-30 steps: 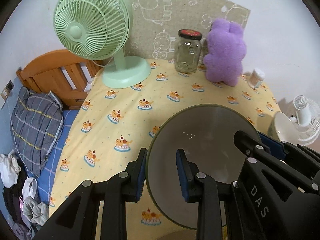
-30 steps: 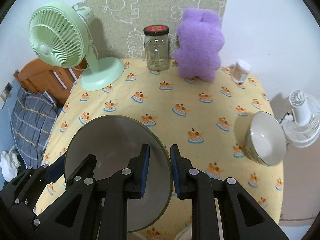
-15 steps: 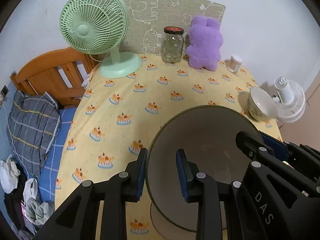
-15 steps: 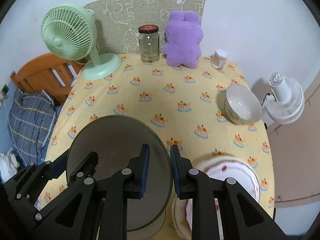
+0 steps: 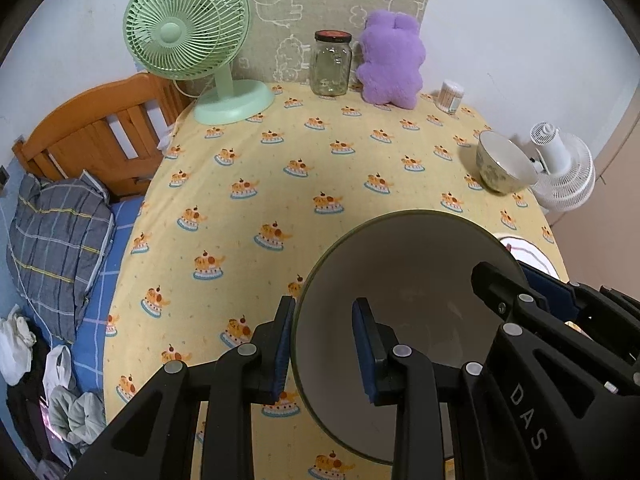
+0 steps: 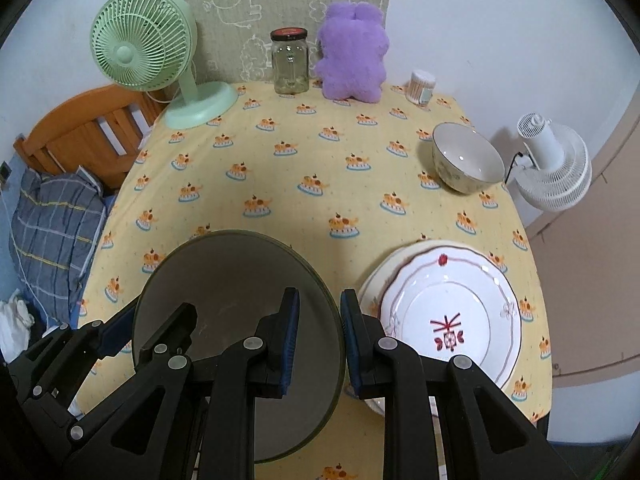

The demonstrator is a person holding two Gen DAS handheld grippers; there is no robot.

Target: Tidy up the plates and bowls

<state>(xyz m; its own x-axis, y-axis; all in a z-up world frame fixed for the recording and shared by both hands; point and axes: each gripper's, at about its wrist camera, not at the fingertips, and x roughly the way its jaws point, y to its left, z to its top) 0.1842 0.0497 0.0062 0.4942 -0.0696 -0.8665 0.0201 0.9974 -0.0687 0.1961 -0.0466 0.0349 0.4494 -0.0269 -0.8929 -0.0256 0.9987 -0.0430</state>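
- The round grey plate with a dark green rim (image 6: 240,300) is clamped at opposite edges by the left gripper (image 5: 322,344) and right gripper (image 6: 318,338), held above the yellow-clothed bench (image 6: 320,168)
- A white patterned plate (image 6: 452,320) is seen just beside it

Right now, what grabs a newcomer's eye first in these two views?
The big grey plate held up in the foreground, both the left gripper and right gripper clamped on opposite sides of its rim. Next, the white patterned plate stacked on another at the table's near right. At the back, the green fan and purple plush stand out.
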